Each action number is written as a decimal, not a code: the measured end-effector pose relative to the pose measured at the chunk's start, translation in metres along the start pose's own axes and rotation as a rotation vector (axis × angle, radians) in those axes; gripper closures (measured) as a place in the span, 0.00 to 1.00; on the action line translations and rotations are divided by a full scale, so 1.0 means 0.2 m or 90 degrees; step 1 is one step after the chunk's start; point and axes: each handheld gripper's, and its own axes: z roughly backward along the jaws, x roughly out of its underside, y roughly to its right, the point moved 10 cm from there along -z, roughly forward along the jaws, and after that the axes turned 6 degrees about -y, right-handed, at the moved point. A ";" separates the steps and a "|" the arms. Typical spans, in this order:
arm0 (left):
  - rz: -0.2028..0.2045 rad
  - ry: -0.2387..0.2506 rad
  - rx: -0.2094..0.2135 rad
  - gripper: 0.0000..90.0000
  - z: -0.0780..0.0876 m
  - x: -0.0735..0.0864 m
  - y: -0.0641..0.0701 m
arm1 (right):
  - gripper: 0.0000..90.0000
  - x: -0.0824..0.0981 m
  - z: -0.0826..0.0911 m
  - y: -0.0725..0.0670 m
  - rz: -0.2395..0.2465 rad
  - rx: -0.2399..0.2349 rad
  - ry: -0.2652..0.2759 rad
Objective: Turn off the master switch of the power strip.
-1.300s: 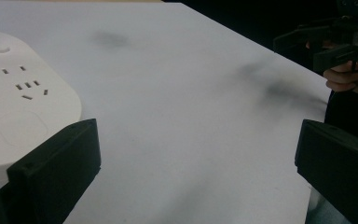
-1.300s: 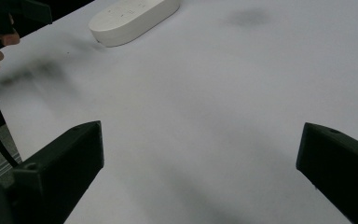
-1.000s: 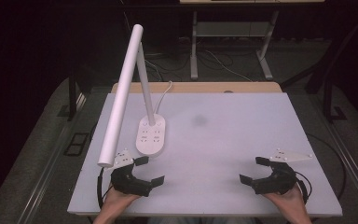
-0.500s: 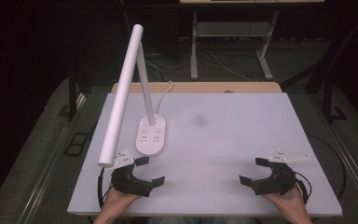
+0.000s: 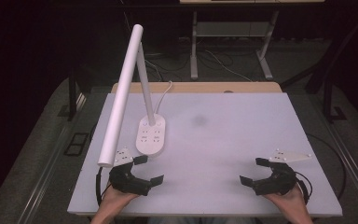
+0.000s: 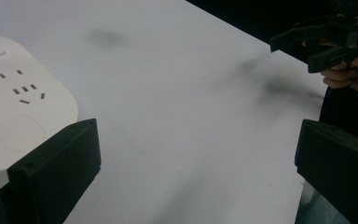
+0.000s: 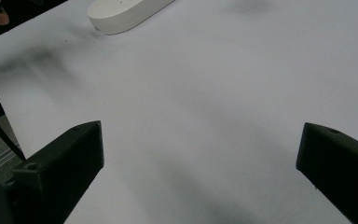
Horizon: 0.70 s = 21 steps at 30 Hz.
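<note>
A white desk lamp stands at the table's left, its oval base [image 5: 150, 135] carrying sockets and its long tube head [image 5: 121, 98] slanting down toward the near left. My left gripper [image 5: 150, 169] rests open on the table just in front of the base, nothing between its fingers. In the left gripper view the lamp base [image 6: 18, 116] lies beside the left jaw, and my left gripper [image 6: 196, 177] spans bare table. My right gripper [image 5: 252, 171] sits open at the near right, holding nothing. In the right gripper view my right gripper [image 7: 200, 177] faces the lamp base [image 7: 126, 14] far off.
The white table [image 5: 223, 140] has a faint dark smudge [image 5: 199, 120] near its middle. A wooden strip [image 5: 200, 87] runs along its far edge, and the lamp's cord [image 5: 167, 89] goes over it. The other hand's gripper [image 6: 326, 42] shows across the table.
</note>
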 end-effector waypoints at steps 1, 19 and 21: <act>-0.002 -0.002 -0.001 0.00 0.00 0.00 0.00 | 0.00 0.00 0.00 0.00 -0.001 0.001 0.002; 0.001 -0.014 -0.020 0.00 0.07 -0.05 -0.07 | 0.00 0.01 0.01 0.01 -0.006 0.004 -0.001; 0.003 -0.016 -0.023 0.00 0.08 -0.06 -0.08 | 0.00 0.01 0.01 0.01 -0.006 0.004 0.000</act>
